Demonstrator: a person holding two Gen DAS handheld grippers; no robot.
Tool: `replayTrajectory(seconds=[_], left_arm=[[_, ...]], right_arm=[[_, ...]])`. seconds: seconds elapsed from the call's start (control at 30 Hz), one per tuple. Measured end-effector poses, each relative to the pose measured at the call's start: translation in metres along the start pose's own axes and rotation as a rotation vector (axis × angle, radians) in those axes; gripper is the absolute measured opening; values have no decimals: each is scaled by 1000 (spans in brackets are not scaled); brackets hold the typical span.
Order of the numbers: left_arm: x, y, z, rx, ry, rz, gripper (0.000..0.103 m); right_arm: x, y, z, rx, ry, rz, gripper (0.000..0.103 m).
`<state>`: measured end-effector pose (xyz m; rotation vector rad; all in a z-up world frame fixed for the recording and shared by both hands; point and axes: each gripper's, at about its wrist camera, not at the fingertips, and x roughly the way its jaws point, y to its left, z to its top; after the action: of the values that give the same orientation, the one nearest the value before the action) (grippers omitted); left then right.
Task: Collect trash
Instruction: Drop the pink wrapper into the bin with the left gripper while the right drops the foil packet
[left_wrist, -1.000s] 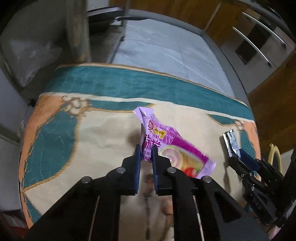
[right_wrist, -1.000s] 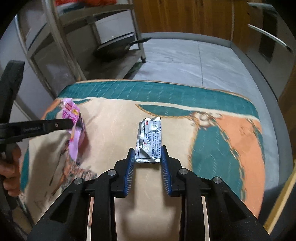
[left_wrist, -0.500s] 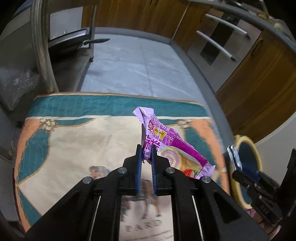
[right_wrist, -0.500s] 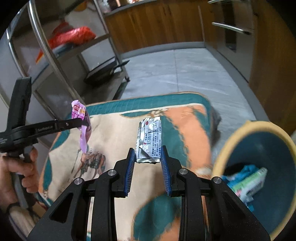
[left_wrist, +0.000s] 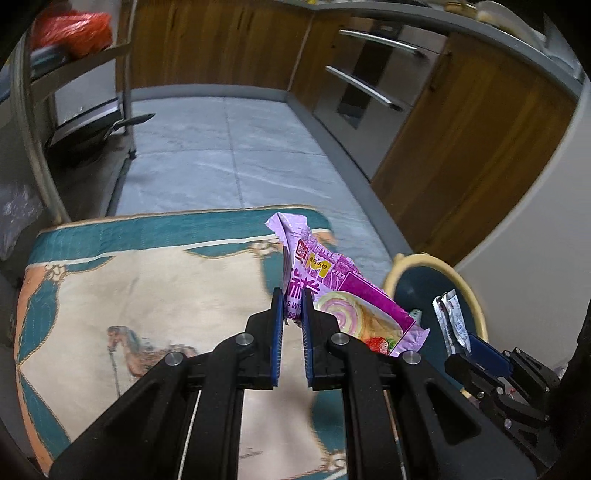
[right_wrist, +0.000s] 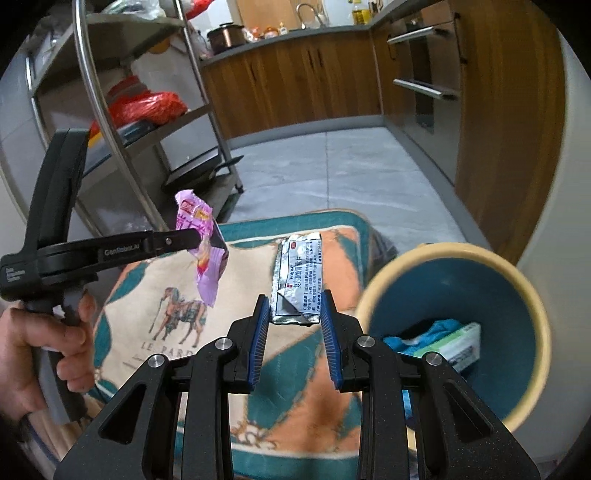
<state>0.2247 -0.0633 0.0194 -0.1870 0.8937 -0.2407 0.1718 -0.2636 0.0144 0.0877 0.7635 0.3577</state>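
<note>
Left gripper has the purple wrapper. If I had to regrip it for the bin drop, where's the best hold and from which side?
Stay on the crumpled upper half of the purple wrapper, where the left gripper pinches it now, coming edge-on across its thin faces. The film is flat and limp: its lower end hangs free below the fingers, so a hold there would let the rest flop over. The bin lies to the right.
</note>
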Motion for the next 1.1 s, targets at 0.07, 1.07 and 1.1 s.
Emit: replayTrajectory(seconds=[0.07, 1.07, 1.1], left_arm=[[-3, -13, -2, 21, -12, -6, 8], [71, -183, -39, 442, 59, -13, 9], [76, -186, -40, 457, 68, -10, 10]], right_arm=[[-11, -7, -4, -2, -17, -19, 30], [-44, -121, -45, 182, -16, -177, 30], [-41, -124, -45, 189, -8, -177, 30]])
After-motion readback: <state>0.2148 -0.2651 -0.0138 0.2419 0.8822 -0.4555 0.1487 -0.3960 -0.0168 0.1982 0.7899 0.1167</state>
